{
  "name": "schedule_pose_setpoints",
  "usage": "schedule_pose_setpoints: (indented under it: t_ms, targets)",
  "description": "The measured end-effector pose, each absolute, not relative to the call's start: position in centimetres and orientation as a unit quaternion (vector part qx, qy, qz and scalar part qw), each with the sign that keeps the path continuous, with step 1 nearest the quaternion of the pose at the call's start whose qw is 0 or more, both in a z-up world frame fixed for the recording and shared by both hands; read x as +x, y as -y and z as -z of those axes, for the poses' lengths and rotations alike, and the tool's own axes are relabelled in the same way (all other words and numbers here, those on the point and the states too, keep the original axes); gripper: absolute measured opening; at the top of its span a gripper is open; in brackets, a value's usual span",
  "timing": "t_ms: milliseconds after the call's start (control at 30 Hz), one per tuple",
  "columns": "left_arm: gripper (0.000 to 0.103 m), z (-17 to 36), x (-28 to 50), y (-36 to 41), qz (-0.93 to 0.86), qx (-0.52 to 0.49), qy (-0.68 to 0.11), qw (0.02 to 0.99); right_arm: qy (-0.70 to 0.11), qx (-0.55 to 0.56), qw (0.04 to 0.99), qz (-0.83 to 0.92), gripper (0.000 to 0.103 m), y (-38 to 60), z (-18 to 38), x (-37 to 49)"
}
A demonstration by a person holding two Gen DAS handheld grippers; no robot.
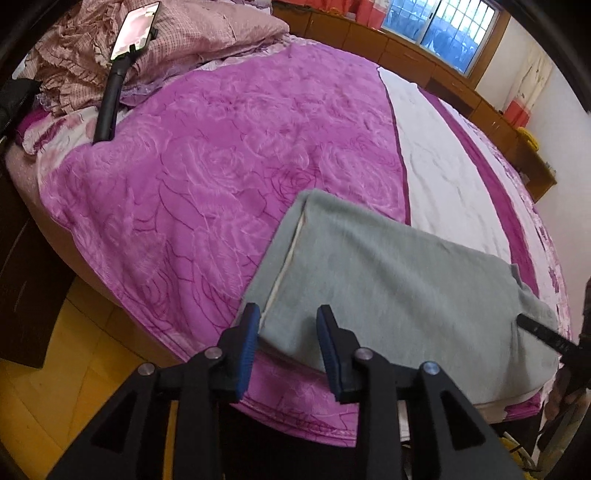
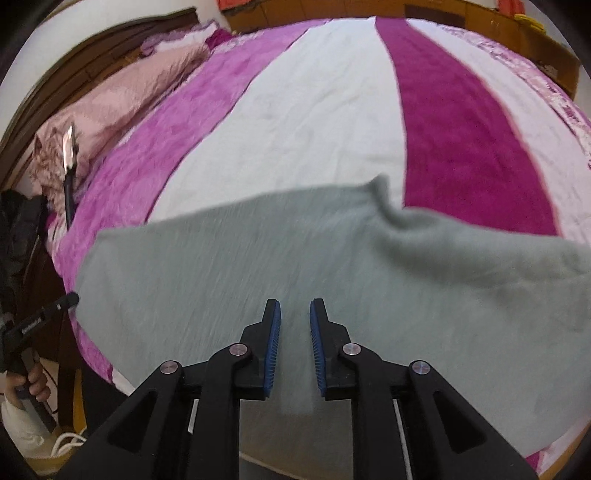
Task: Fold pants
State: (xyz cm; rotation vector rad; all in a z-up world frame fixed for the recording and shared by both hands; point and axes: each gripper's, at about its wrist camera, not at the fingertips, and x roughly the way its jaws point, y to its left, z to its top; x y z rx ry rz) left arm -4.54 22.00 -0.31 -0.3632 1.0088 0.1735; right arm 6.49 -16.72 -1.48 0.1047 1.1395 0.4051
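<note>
The grey pants (image 1: 399, 280) lie folded into a broad flat rectangle on the bed (image 1: 207, 192), near its front edge, spread across the purple rose-patterned blanket (image 1: 229, 155) and onto the white strip (image 1: 439, 166) of the bedspread. In the left wrist view the pants sit at about 4 o'clock from the middle of the picture, with a pale inner edge showing along their left side. The left hand-held gripper (image 1: 288, 343) hangs over the pants' near left corner with its blue pads clearly parted; the cloth shows between and below the jaws, but the pads do not press on it, so it has hold of nothing. In the right wrist view the pants (image 2: 229, 273) fill the lower half of the picture, with one small corner turned up at about 1 o'clock against the dark magenta stripe (image 2: 465, 129). The right hand-held gripper (image 2: 294, 347) is over the middle of the grey cloth, its jaws a narrow gap apart and empty, the fabric beneath blurred. At 9 o'clock in that view the tip of the left hand-held gripper sits beside the pants' left edge, with a person's hand (image 2: 35, 380) around its handle lower down. At 11 o'clock in the left view a phone (image 1: 135, 29) on a black stand leans against the pink bedding (image 1: 207, 33). No container is visible on the bed.
</note>
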Motion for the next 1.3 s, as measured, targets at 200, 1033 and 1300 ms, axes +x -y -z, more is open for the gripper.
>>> schedule_pose_setpoints:
  t_ms: [200, 1033, 1300]
  targets:
    - [0.030, 1.0, -4.8, -22.2, -0.091, -0.187, -0.475, 0.855, -0.544, 0.034, 0.814, -0.199, 0.012, 15.4, 2.7, 5.5]
    - [0.008, -0.4, -6.0, -24.7, -0.150, -0.166, -0.474, 0.852, -0.558, 0.075, 0.798, -0.216, 0.012, 17.2, 3.1, 4.4]
    - [0.012, -2.0, -2.6, -21.2, -0.083, -0.155, -0.466, 0.867, -0.561, 0.065, 0.799, -0.208, 0.012, 18.0, 2.4, 3.2]
